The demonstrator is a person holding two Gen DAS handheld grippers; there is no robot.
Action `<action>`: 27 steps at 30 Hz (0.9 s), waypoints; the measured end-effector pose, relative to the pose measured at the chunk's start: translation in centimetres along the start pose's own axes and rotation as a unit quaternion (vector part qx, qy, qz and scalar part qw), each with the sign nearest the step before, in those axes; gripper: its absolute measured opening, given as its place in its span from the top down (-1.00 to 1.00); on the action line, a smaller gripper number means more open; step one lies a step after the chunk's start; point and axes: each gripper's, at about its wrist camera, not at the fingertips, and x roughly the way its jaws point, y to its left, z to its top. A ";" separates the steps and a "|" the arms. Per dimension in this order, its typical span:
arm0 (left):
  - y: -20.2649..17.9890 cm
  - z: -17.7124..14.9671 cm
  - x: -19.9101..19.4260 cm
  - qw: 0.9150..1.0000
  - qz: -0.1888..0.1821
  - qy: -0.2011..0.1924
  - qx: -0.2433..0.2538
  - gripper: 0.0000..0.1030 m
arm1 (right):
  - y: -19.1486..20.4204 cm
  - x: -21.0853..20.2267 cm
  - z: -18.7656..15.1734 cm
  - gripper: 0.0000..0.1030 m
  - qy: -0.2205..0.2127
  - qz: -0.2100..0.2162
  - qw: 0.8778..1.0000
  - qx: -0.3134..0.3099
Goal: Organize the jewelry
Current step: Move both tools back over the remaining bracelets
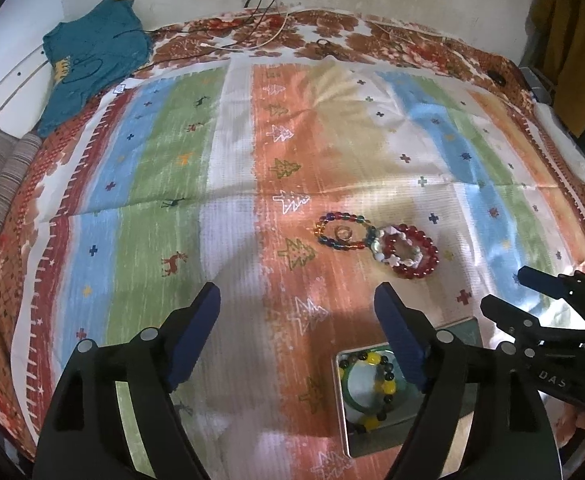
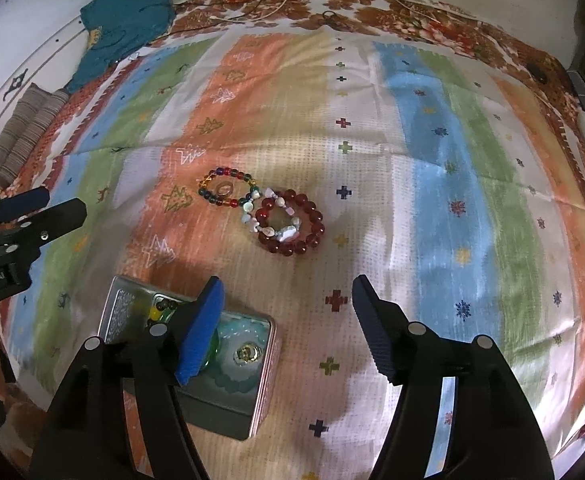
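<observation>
A multicoloured bead bracelet [image 1: 342, 232] [image 2: 228, 188] lies on the striped cloth with a small ring [image 1: 342, 233] [image 2: 224, 189] inside it. Touching it on the right are a red bead bracelet [image 1: 416, 256] [image 2: 304, 224] and a white shell bracelet [image 1: 392, 254] [image 2: 270, 220]. An open metal tin [image 1: 346, 436] [image 2: 260, 396] holds a yellow and black bead bracelet [image 1: 380, 384], a green bangle and a gold piece [image 2: 246, 354]. My left gripper [image 1: 296, 312] is open and empty, short of the bracelets. My right gripper [image 2: 288, 300] is open and empty, its left finger over the tin.
A teal garment [image 1: 92, 56] [image 2: 128, 20] and folded striped cloth [image 1: 0, 184] [image 2: 20, 136] lie at the far left. Cables [image 1: 260, 20] run along the back edge by the wall. The right gripper shows in the left wrist view [image 1: 548, 320].
</observation>
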 end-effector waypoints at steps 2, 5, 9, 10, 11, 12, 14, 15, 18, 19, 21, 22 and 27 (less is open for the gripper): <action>0.1 0.3 0.5 1.000 0.004 0.002 0.000 -0.55 | 0.0 0.6 0.4 -0.29 0.006 0.000 1.000 0.001; 0.3 0.6 1.2 1.000 0.011 0.005 0.001 -0.55 | 0.0 1.4 0.7 -0.29 0.011 -0.004 1.000 -0.001; 0.0 1.1 1.7 1.000 0.013 0.009 0.006 -0.55 | 0.4 2.2 0.9 -0.29 0.020 -0.004 1.000 -0.009; -0.1 1.3 1.8 1.000 0.013 0.007 0.008 -0.55 | 0.5 2.3 1.0 -0.29 0.021 -0.003 1.000 -0.010; -0.2 1.4 1.8 1.000 0.013 0.006 0.007 -0.55 | 0.5 2.5 1.2 -0.29 0.022 -0.002 1.000 -0.009; -0.2 1.6 1.9 1.000 0.012 0.006 0.007 -0.55 | 0.5 2.7 1.3 -0.29 0.024 0.000 1.000 -0.007; -0.2 1.8 2.3 1.000 0.013 0.008 0.008 -0.55 | 0.5 3.0 1.5 -0.29 0.028 0.003 1.000 -0.004; -0.2 1.9 2.4 1.000 0.015 0.009 0.009 -0.55 | 0.5 3.2 1.6 -0.29 0.030 0.005 1.000 -0.004; 0.0 2.3 3.2 1.000 0.022 0.012 0.013 -0.55 | 0.5 3.9 1.8 -0.29 0.038 0.008 0.999 -0.002; 0.1 2.4 3.6 1.000 0.019 0.016 0.011 -0.55 | 0.5 4.1 1.8 -0.29 0.040 0.009 0.999 0.000; 0.2 2.6 4.1 1.000 0.016 0.020 0.010 -0.55 | 0.4 4.5 1.9 -0.29 0.044 0.009 0.999 0.003; 0.2 2.7 4.4 1.000 0.016 0.022 0.011 -0.55 | 0.3 4.7 2.0 -0.29 0.045 0.008 0.999 0.003; 0.0 3.1 5.6 0.999 0.010 0.030 0.012 -0.55 | 0.2 5.4 2.5 -0.29 0.050 0.005 0.999 0.003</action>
